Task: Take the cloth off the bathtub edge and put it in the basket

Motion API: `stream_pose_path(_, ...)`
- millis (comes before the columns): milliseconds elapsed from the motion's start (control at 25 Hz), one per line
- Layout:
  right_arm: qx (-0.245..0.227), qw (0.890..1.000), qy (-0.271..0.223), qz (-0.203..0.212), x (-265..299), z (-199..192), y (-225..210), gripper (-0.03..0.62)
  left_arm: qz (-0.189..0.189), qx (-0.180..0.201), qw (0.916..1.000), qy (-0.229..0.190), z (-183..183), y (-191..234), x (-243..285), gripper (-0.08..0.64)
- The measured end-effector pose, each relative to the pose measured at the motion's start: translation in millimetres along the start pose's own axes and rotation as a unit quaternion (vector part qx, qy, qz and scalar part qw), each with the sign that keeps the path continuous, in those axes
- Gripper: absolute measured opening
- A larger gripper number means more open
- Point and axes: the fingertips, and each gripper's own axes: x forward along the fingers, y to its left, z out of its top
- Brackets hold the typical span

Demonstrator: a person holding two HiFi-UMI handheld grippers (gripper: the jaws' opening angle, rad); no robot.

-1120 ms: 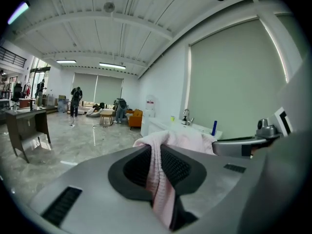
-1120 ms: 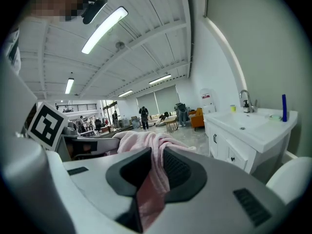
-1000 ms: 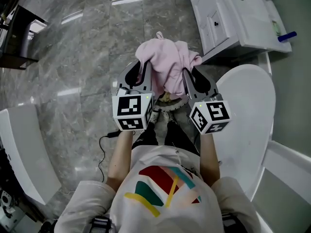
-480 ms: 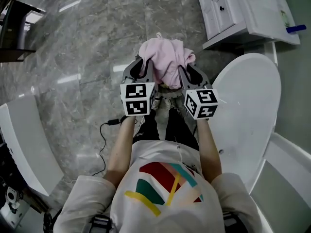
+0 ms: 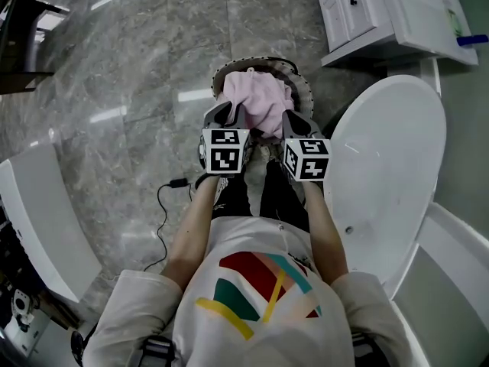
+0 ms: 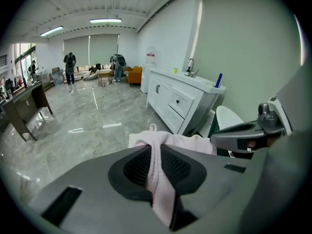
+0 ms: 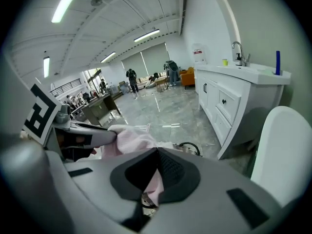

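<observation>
A pink cloth [image 5: 260, 102] hangs bunched between my two grippers, directly over a round basket [image 5: 299, 79] whose rim shows around it on the floor. My left gripper [image 5: 226, 113] is shut on the cloth's left side; a pink fold [image 6: 158, 169] is pinched between its dark pads. My right gripper [image 5: 294, 119] holds the right side. Its jaws have just been closing, and a thin fold of cloth [image 7: 155, 182] is still caught between them. Both grippers point downward, side by side. The basket's inside is hidden by the cloth.
A white toilet lid [image 5: 390, 167] lies just right of the basket. A white vanity cabinet [image 5: 367, 14] stands at the far right. A white fixture [image 5: 38, 220] is at the left, a black cable [image 5: 164, 205] lies on the grey marble floor, and a dark table [image 5: 23, 37] sits far left.
Both grippers have gone down together with the pink cloth. The basket's rim, hidden before, now shows around the cloth.
</observation>
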Motion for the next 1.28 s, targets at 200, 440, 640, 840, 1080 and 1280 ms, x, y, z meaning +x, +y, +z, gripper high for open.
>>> stream_pose_path(200,0.01,1.0,0.007,-0.001,0,-7,1,0.014,-0.002,0.0,0.9998,0.021,-12,-5,6,0.067)
stream_pose_path(440,0.023,1.0,-0.002,-0.009,-4,-5,-9,0.014,-0.003,-0.001,0.9998,0.017,-12,-5,4,0.067)
stream_pose_path(640,0.033,0.999,-0.029,-0.018,-12,12,-17,0.014,-0.031,0.023,0.9991,-0.017,13,-24,0,0.067)
stream_pose_path(840,0.043,0.997,-0.051,-0.029,-22,28,-27,0.014,-0.061,0.047,0.9959,-0.049,38,-49,-3,0.067)
stream_pose_path(1080,0.083,0.995,-0.046,-0.044,-22,24,-41,0.015,-0.023,0.079,0.9964,-0.021,31,-42,10,0.166)
stream_pose_path(1280,0.07,0.995,-0.034,-0.055,-19,20,-43,0.017,-0.023,0.064,0.9976,-0.009,23,-38,10,0.204)
